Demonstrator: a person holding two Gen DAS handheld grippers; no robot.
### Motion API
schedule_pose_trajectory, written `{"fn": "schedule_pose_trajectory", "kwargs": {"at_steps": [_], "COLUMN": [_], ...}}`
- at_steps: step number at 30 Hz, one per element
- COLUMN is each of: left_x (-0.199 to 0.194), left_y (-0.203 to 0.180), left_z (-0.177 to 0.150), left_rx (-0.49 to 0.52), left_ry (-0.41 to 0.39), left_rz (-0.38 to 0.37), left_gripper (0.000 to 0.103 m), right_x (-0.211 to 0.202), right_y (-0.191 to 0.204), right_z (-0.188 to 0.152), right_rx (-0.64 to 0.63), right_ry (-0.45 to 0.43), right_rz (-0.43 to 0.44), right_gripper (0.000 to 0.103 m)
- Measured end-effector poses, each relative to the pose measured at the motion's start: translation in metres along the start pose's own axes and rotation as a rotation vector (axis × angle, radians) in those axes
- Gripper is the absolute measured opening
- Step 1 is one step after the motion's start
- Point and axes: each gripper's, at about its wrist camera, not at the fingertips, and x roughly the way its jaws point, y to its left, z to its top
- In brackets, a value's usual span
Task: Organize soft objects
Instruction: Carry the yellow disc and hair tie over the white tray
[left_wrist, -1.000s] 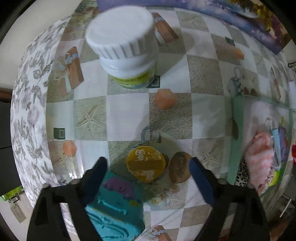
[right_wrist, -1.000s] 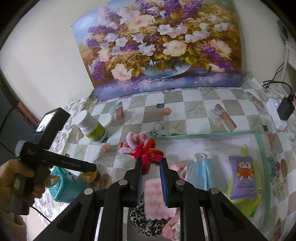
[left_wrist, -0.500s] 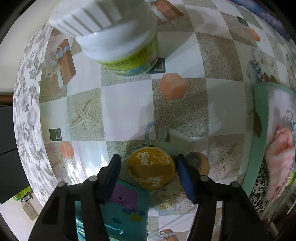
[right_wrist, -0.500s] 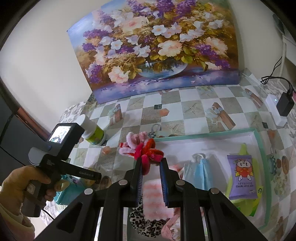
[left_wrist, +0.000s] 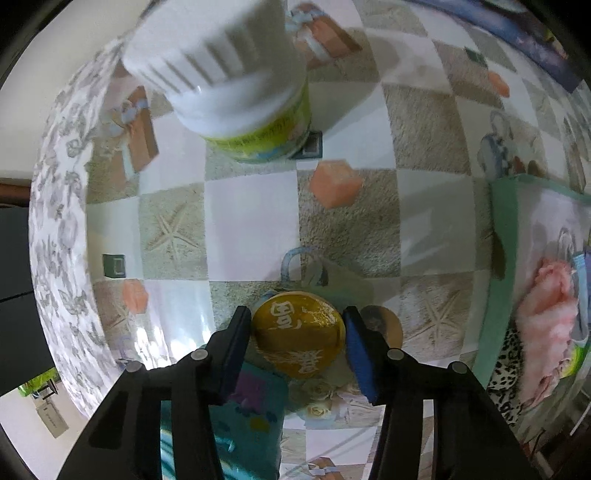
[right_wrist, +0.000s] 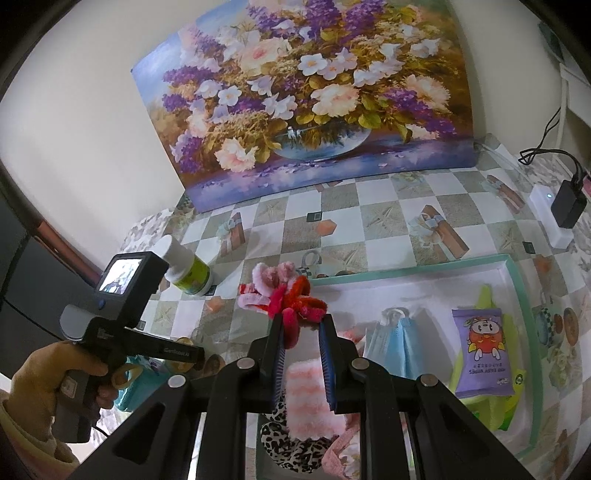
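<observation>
Between left tongs (left_wrist: 297, 341), pads touching: yellow puck (left_wrist: 298, 339), tray (left_wrist: 499, 236) rightward. Right tongs (right_wrist: 302, 338) pinching red scrunchie (right_wrist: 295, 301).

Left gripper (left_wrist: 297, 341): both pads touch the yellow round tin (left_wrist: 298, 343); no side room left. Teal box (left_wrist: 236, 424) lies just beneath and to its left. White bottle (left_wrist: 236, 77) stands ahead on the left; bare checkered worktop (left_wrist: 251, 221) lies between tin and bottle, passable. Green-rimmed tray (right_wrist: 406, 271) bounds the right. Right gripper (right_wrist: 303, 350) hangs over the tray's crowded left end; tray middle, between blue mask (right_wrist: 397, 343) and far rim, lies open.
</observation>
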Motion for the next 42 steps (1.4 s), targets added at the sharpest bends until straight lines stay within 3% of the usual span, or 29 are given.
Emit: {"fn": "schedule_pose_trajectory", "kwargs": {"at_steps": [5, 15, 20, 26, 42], "left_x": [-0.036, -0.12, -0.14, -0.147, -0.124], "left_y": [-0.007, -0.048, -0.065, -0.094, -0.138], "left_z": [-0.008, -0.036, -0.051, -0.072, -0.104], "left_rx": [-0.009, -0.025, -0.045, -0.041, -0.004], "left_ry": [-0.104, -0.359, -0.452, -0.489, -0.466], "left_rz": [-0.011, -0.158, -0.186, -0.26, -0.3], "left_gripper": [0.052, 0.052, 0.053, 0.052, 0.053], "right_x": [-0.007, -0.036, -0.054, -0.072, -0.071], "right_y": [-0.006, -0.033, -0.053, -0.079, -0.093], "right_z": [0.003, 0.016, 0.019, 0.02, -0.002], "right_rx": [0.019, 0.063, 0.101, 0.145, 0.167], "right_ry": [-0.018, -0.085, -0.121, -0.157, -0.1], "right_rz": [-0.004, -0.055, -0.09, -0.148, -0.197], "right_gripper": [0.019, 0.019, 0.019, 0.019, 0.019]}}
